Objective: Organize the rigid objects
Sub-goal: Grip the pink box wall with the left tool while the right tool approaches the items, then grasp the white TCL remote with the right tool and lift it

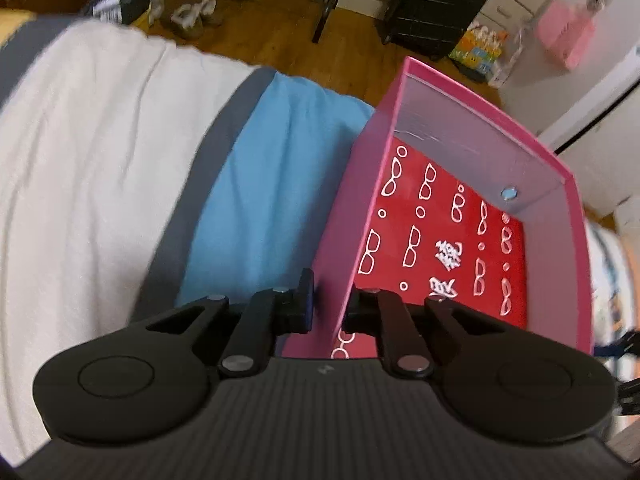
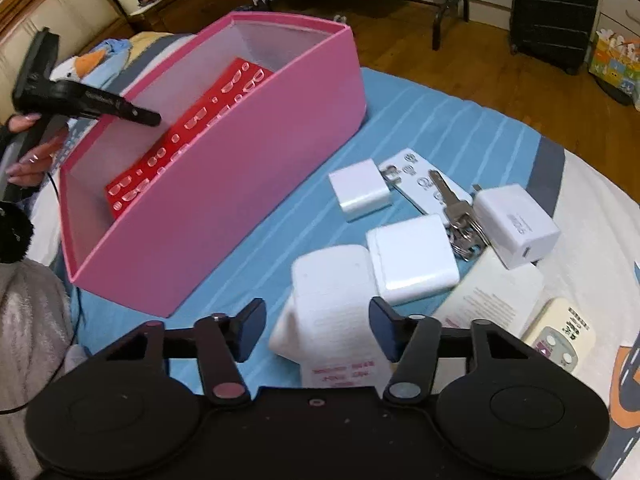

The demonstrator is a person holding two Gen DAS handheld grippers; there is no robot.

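Observation:
A pink open box (image 1: 440,92) stands on the blue cloth of a bed, with a red case (image 1: 440,220) printed with white glasses lying inside. My left gripper (image 1: 328,304) is shut on the box's near side wall, one pad outside and one inside. In the right wrist view the same box (image 2: 240,200) holds the red case (image 2: 192,128), and the left gripper (image 2: 154,120) reaches over its far wall. My right gripper (image 2: 318,328) straddles a white pack (image 2: 332,292) with pink print. A strip of blue shows beside the left pad, so the jaws stand open.
Right of the pack lie three white chargers (image 2: 362,190) (image 2: 412,264) (image 2: 516,224), a bunch of keys (image 2: 456,208), a white card (image 2: 416,172), a leaflet (image 2: 492,296) and a remote (image 2: 560,336). A black suitcase (image 2: 554,12) stands on the wooden floor beyond the bed's edge.

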